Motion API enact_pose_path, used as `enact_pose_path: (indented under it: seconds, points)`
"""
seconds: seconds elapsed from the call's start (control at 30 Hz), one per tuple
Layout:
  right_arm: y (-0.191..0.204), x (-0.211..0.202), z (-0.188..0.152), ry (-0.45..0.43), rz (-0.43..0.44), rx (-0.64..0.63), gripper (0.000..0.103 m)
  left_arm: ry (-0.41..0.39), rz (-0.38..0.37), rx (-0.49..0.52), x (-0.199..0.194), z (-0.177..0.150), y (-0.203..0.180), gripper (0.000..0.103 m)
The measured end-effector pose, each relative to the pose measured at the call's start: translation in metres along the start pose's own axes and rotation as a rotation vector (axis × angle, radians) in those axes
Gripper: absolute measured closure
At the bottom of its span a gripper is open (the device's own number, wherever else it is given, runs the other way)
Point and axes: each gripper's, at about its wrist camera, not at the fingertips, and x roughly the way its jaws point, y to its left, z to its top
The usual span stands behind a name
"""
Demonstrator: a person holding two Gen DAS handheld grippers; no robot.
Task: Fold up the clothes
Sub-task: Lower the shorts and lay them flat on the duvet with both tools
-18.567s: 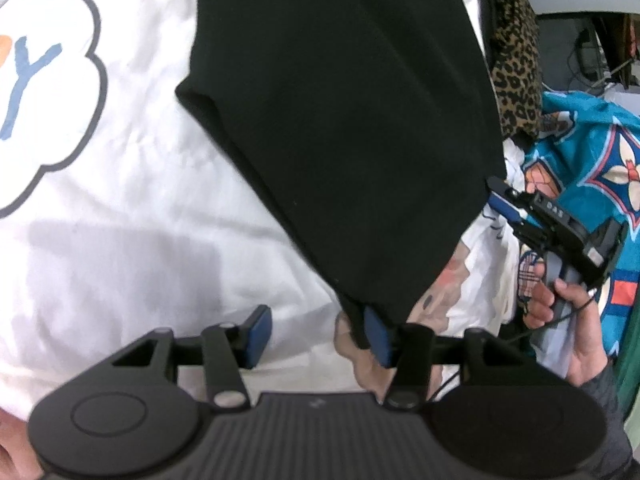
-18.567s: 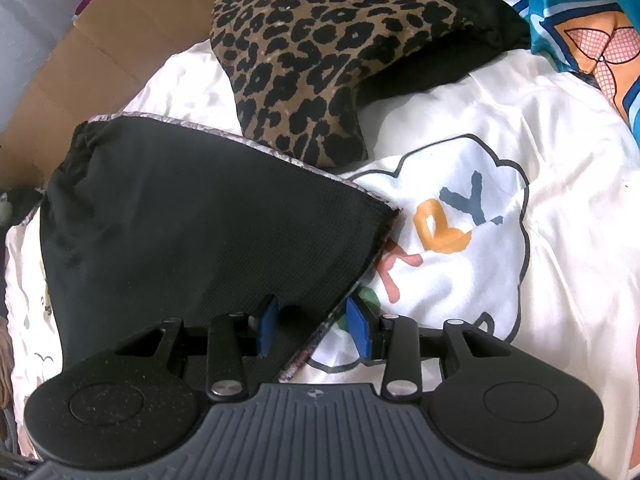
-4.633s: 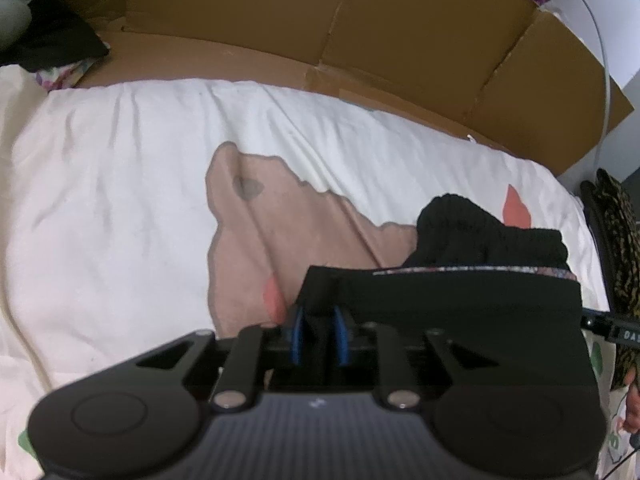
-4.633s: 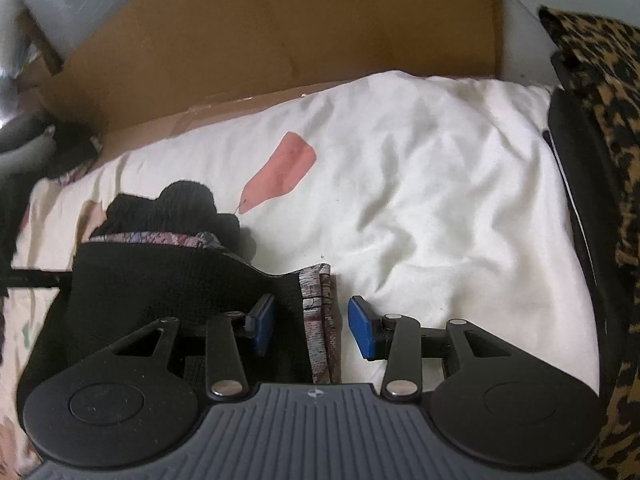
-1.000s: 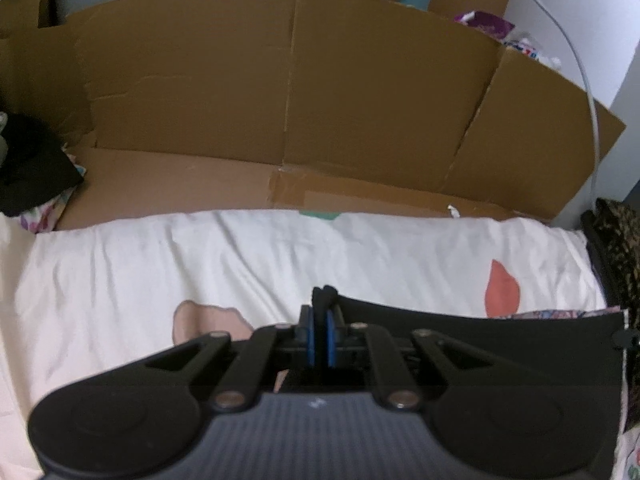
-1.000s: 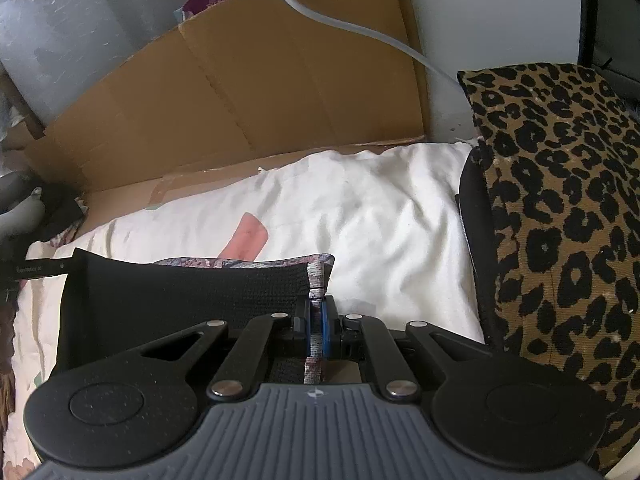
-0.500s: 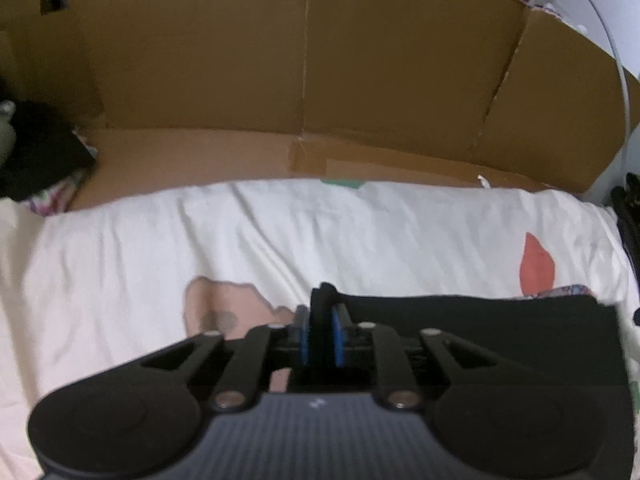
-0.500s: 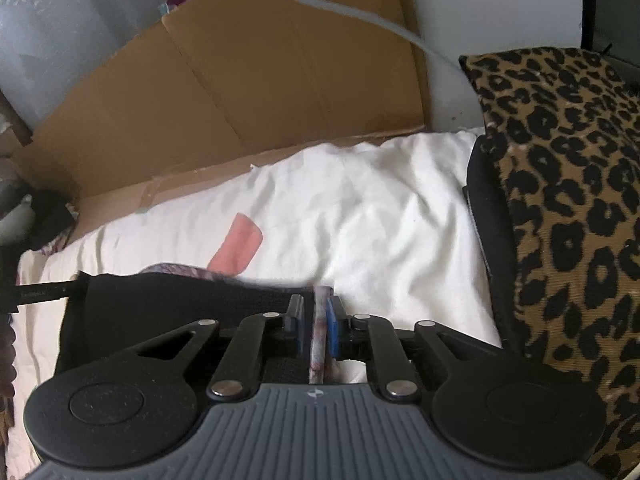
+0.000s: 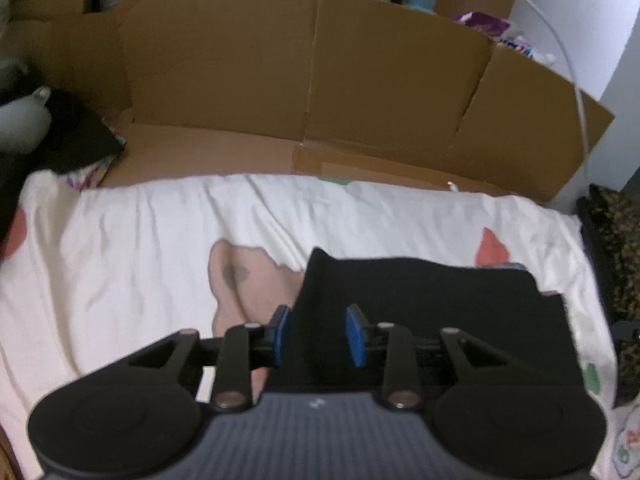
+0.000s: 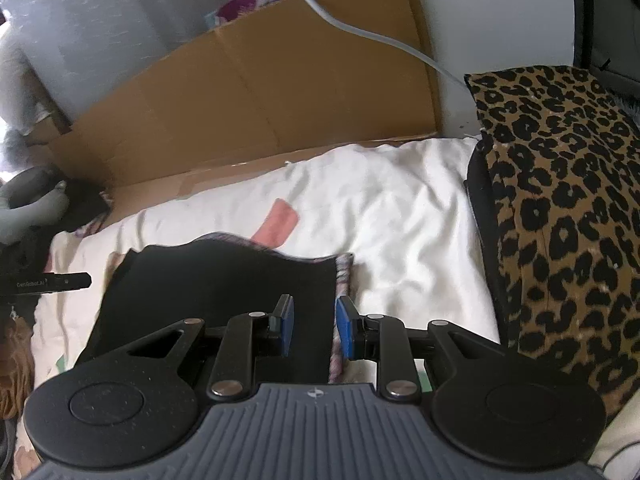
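A black garment point(image 9: 420, 304) with a patterned hem lies folded on the white printed bedsheet point(image 9: 140, 248). My left gripper point(image 9: 318, 334) stands open over its left corner, blue pads apart, the cloth loose between them. In the right wrist view the same black garment point(image 10: 216, 280) shows its patterned edge point(image 10: 343, 276) on the right. My right gripper point(image 10: 314, 326) is open over that right corner, and nothing is pinched. The left gripper's tip point(image 10: 52, 280) shows at the left edge of that view.
A flattened cardboard box point(image 9: 312, 92) stands along the far side of the bed. A leopard-print cushion point(image 10: 568, 208) lies to the right. A dark bundle and a grey plush point(image 9: 24, 120) sit at the far left. A white cable point(image 10: 360, 28) hangs over the cardboard.
Both grippers were shut on the garment's corners half a second ago and now stand open. The garment has dropped flat onto the sheet.
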Motion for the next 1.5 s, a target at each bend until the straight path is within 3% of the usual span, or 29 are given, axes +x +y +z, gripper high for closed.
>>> enact_pose_path:
  seconds: [0.17,0.53,0.8,1.07,1.27,1.5]
  points:
    - [0.009,-0.018,-0.015,-0.002,0.028,0.031,0.078,-0.014,-0.033,-0.053,-0.024,-0.021,-0.004,0.067]
    - [0.04,-0.047,-0.049,-0.022,0.067,-0.047,0.078,0.033,-0.022,-0.003,-0.051,-0.07,-0.018,0.061]
    - [0.051,-0.051,-0.082,0.016,0.078,-0.099,0.078,0.086,-0.032,0.028,-0.052,-0.099,-0.025,0.061]
    - [0.061,-0.039,-0.115,0.096,0.106,-0.061,0.078,0.136,-0.05,0.076,-0.046,-0.125,-0.039,0.063]
    - [0.072,-0.032,-0.133,0.139,0.11,-0.098,0.079,0.184,-0.109,0.127,-0.038,-0.137,-0.048,0.063]
    - [0.074,-0.022,-0.148,0.179,0.104,-0.123,0.079,0.197,-0.124,0.165,-0.028,-0.143,-0.052,0.064]
